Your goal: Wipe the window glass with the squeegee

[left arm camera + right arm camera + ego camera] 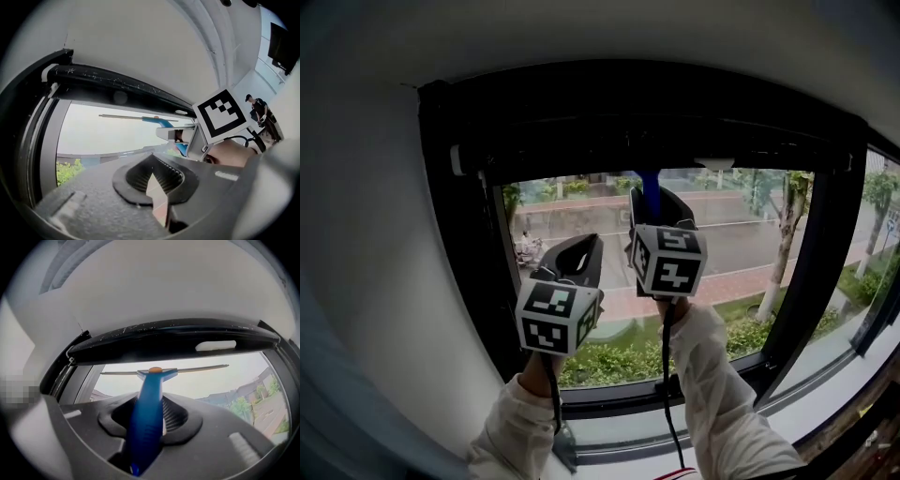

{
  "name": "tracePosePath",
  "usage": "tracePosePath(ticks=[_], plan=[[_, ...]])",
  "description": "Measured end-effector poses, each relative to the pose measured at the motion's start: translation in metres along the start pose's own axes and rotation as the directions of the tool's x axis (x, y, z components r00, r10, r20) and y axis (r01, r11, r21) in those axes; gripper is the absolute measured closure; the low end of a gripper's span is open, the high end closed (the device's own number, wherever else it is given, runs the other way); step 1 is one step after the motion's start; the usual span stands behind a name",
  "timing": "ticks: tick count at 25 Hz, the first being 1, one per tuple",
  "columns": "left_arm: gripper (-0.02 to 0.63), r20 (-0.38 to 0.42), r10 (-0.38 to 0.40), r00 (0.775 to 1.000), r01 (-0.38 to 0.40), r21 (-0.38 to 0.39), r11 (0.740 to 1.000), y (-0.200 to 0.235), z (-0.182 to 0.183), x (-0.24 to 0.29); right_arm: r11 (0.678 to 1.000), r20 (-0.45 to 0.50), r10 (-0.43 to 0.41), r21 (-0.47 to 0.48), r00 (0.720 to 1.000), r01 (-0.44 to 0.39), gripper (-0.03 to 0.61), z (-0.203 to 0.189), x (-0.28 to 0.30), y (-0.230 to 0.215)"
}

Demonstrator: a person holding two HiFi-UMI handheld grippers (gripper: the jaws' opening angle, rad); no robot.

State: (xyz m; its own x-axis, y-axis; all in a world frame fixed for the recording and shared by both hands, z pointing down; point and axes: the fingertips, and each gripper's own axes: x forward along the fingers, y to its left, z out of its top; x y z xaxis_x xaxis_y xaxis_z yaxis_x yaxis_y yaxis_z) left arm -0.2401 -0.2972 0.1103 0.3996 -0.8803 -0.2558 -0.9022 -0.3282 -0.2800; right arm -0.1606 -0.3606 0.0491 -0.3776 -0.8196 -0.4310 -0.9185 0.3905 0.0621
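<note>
A blue-handled squeegee (149, 404) is clamped in my right gripper (151, 416), which is shut on its handle. Its thin blade (197, 368) lies level against the window glass (220, 380), just under the black top rail. In the head view the right gripper (654, 204) is raised at the pane's upper middle, and only the blue handle tip (647, 178) shows above it. My left gripper (581, 253) hangs lower and to the left, jaws together and holding nothing. From the left gripper (153, 165) I see the squeegee (160, 122) up to the right.
A black window frame (469, 234) surrounds the pane, with a thick mullion (811, 272) on the right and another pane beyond. A white wall (366, 281) is to the left and a sill (619, 441) below. A person (260, 117) stands far off in the room.
</note>
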Motion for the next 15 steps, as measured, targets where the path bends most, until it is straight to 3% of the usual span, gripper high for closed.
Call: tracePosePath(ticks=[15], plan=[[0.614, -0.152, -0.045, 0.987, 0.025, -0.129, 0.991, -0.029, -0.098, -0.017, 1.0, -0.12, -0.002, 0.018, 0.993, 0.004, 0.436, -0.078, -0.047, 0.007]])
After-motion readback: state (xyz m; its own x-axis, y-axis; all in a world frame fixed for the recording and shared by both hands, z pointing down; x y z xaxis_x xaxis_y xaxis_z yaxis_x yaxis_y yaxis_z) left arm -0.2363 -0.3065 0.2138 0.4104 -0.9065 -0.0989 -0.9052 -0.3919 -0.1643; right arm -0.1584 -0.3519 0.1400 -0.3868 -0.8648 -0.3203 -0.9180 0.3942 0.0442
